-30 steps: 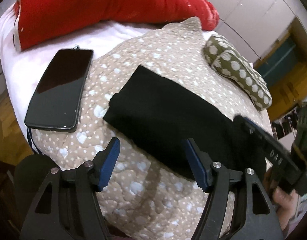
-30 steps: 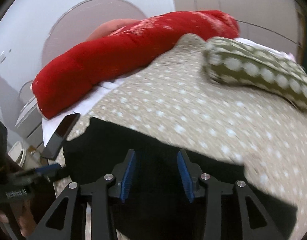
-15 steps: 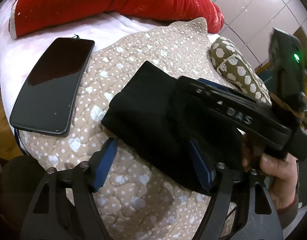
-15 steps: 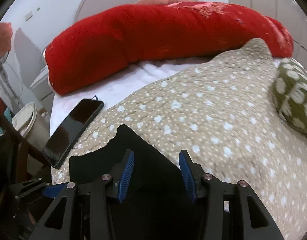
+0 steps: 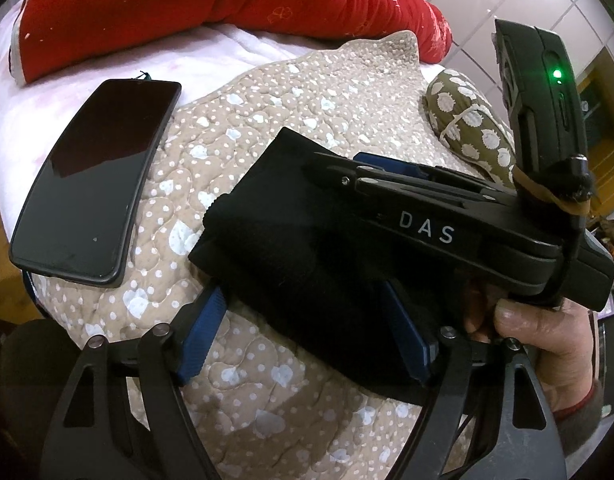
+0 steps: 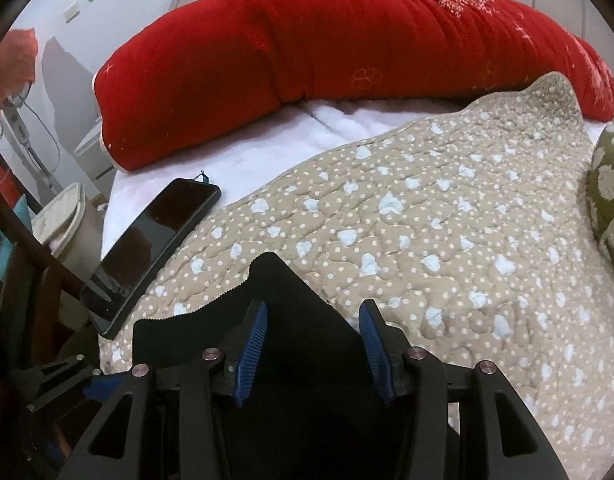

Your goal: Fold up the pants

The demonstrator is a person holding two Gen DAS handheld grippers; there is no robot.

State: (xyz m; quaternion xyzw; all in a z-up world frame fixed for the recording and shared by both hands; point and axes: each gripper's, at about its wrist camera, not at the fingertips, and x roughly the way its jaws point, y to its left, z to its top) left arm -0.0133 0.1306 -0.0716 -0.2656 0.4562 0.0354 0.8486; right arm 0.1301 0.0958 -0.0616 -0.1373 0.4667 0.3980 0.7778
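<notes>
The left gripper (image 5: 303, 336) is held wide, its blue pads straddling the near edge of the black pants (image 5: 291, 240) without pinching the cloth. The right gripper (image 6: 313, 344) is likewise spread wide, with nothing clamped between its pads; black cloth lies beneath and between them.

The pants are found on the dotted beige quilt (image 6: 447, 220), toward its left side, gathered into a short, thick bundle. A dark phone (image 5: 95, 184) lies just beside them at the quilt's left edge, partly on the white sheet (image 6: 211, 164). A red bolster (image 6: 327, 52) runs along the far edge of the bed, and an olive patterned cushion (image 5: 467, 124) rests at the quilt's right side.

Against the view of a second ago, a clear change is recorded. The pants were then laid out as a long strip across the quilt; that strip is now shortened, its right-hand part carried over onto the left-hand part. The right gripper, then at the strip's right end, has been brought across above the cloth and is now seen lying over the bundle in the left wrist view, the person's hand (image 5: 547, 340) at its handle.

It is judged that one fold has just been laid and released. A further fold or a pressing flat may remain. The phone's nearness is noted as a minor risk of snagging.
</notes>
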